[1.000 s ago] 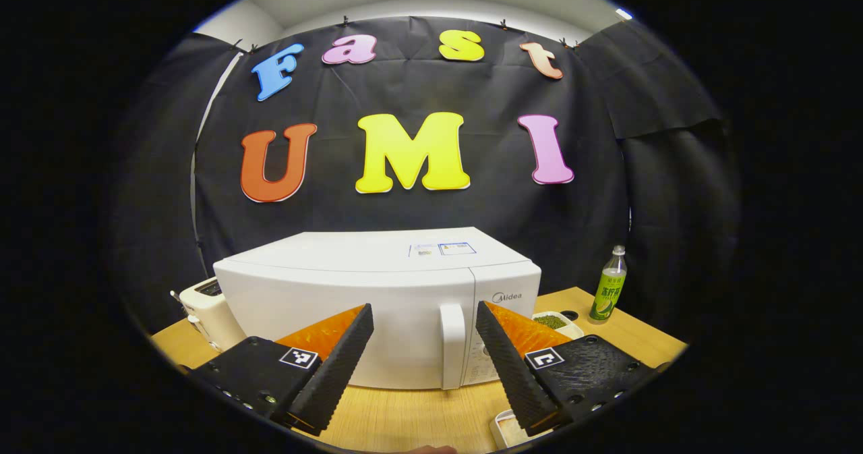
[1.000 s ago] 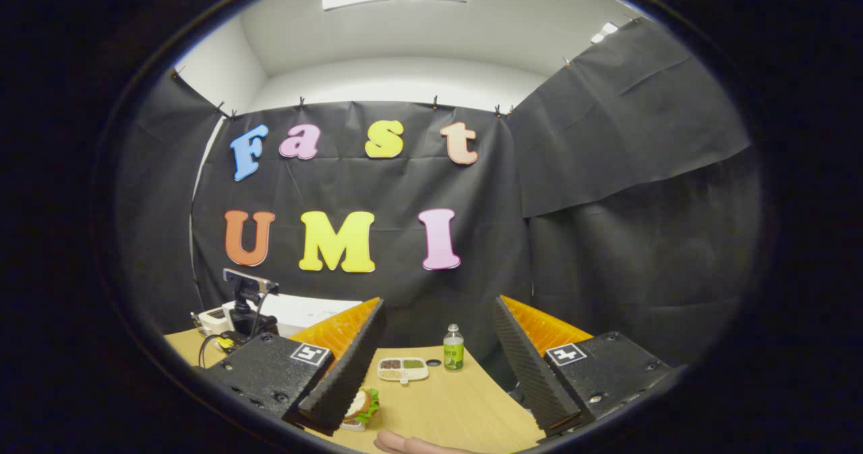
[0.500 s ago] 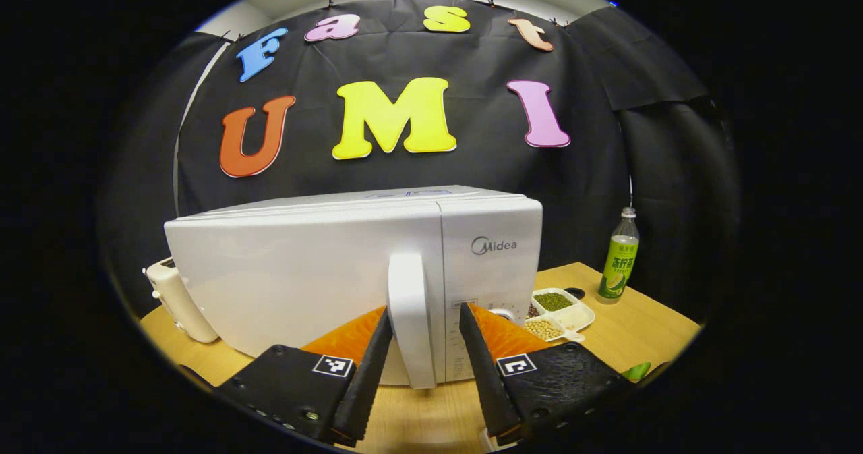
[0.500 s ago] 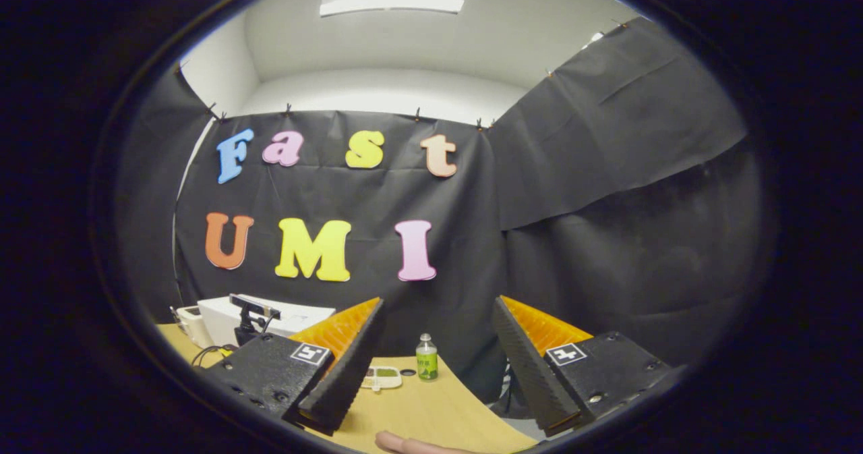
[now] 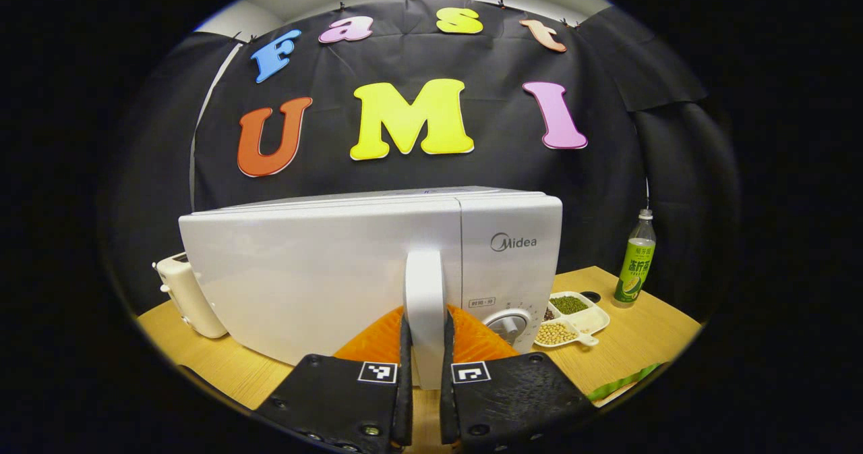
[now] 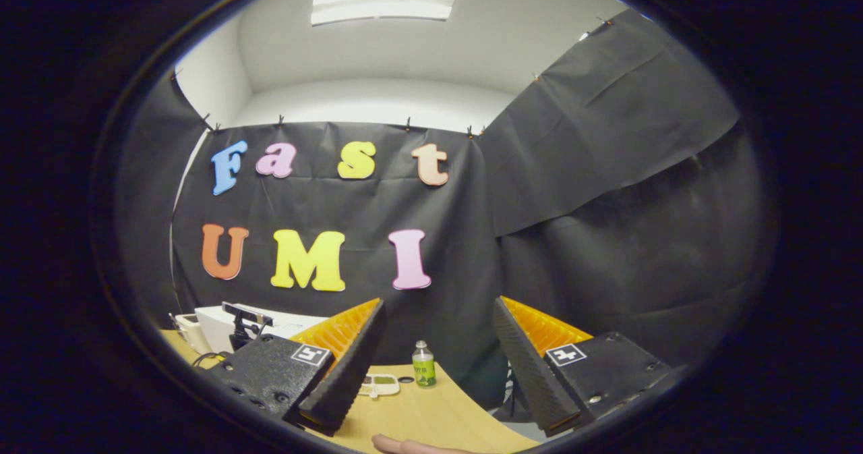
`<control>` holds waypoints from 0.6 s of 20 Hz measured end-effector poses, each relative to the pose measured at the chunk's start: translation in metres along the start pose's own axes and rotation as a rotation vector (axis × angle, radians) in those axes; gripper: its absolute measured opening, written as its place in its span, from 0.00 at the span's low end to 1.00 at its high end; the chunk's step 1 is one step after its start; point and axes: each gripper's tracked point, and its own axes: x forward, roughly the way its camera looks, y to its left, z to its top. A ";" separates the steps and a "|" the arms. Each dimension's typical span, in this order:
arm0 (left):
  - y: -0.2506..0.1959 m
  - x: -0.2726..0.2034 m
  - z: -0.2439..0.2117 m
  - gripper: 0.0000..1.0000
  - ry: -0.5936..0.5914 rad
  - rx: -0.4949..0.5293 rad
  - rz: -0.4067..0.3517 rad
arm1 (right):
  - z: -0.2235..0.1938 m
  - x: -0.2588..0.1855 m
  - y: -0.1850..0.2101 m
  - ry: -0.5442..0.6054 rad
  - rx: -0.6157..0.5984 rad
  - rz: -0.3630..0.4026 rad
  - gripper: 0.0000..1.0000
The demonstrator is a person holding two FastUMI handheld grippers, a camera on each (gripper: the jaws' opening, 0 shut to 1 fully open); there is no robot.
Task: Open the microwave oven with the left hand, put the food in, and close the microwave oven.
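Left gripper view
- Microwave oven [image 5: 323, 272]: one, white, door shut, standing on the table [image 5: 634, 346] toward its far edge.
- Door handle [image 5: 425, 305]: one, upright white bar, just left of the control panel.
- Left gripper [image 5: 423, 380]: jaws drawn in on the door handle, one finger pressing each side of it.
- Control knob [image 5: 506, 324]: one, on the panel, partly behind the right finger.
- Toaster [image 5: 185, 295]: one, cream, at the table's left edge, touching or just beside the oven; I cannot tell which.
- Divided dish [image 5: 573, 316]: one, white, right of the oven; three compartments visible, with green, pale and tan grains.
- Bottle [image 5: 635, 265]: one, green label, upright near the table's far right corner.
- Food: something green [image 5: 620, 381] at the table's near right edge; too little visible to name.

Right gripper view
- Right gripper [image 6: 435, 366]: jaws spread wide, nothing between them, above the table [image 6: 431, 417].
- Bottle [image 6: 423, 365]: one, upright, far edge.
- Divided dish [image 6: 379, 385]: one, just left of the bottle.
- Microwave oven [image 6: 222, 322]: one, far left.
- Left gripper's camera mount [image 6: 244, 322]: one, dark, in front of the oven.
- Fingertip [image 6: 404, 446]: one, at the bottom edge.
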 end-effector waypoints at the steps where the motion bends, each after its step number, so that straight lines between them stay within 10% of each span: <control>1: 0.000 -0.002 0.000 0.05 0.007 -0.003 -0.012 | -0.005 0.001 -0.002 0.013 -0.004 -0.003 1.00; 12: 0.018 -0.087 -0.010 0.04 0.002 -0.001 -0.135 | -0.033 0.004 0.010 0.160 -0.001 0.020 0.95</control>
